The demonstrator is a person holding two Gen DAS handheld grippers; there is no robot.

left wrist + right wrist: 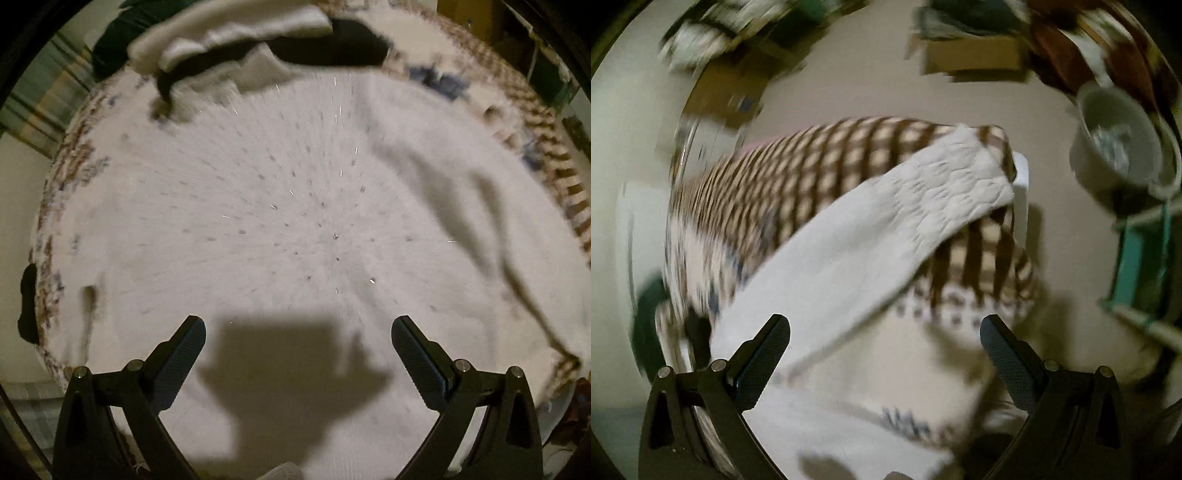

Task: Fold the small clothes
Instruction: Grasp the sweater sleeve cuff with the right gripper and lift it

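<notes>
A white cloth (277, 221) with a brown checked border (546, 147) covers the surface under my left gripper (298, 332), which hangs open above it with nothing between its fingers. At the far edge lies a heap of small clothes: white pieces (236, 33) over a black one (332, 44). In the right wrist view a long white sock (879, 236) with a textured cuff stretches diagonally across the checked border (820, 170). My right gripper (884, 332) is open; the sock's lower end lies near its left finger (764, 354). Both views are blurred.
A dark green item (110, 48) sits beyond the clothes heap. In the right wrist view a white pot (1119, 136) and a teal frame (1137, 258) stand at the right, with cardboard boxes (975, 55) on the beige floor behind.
</notes>
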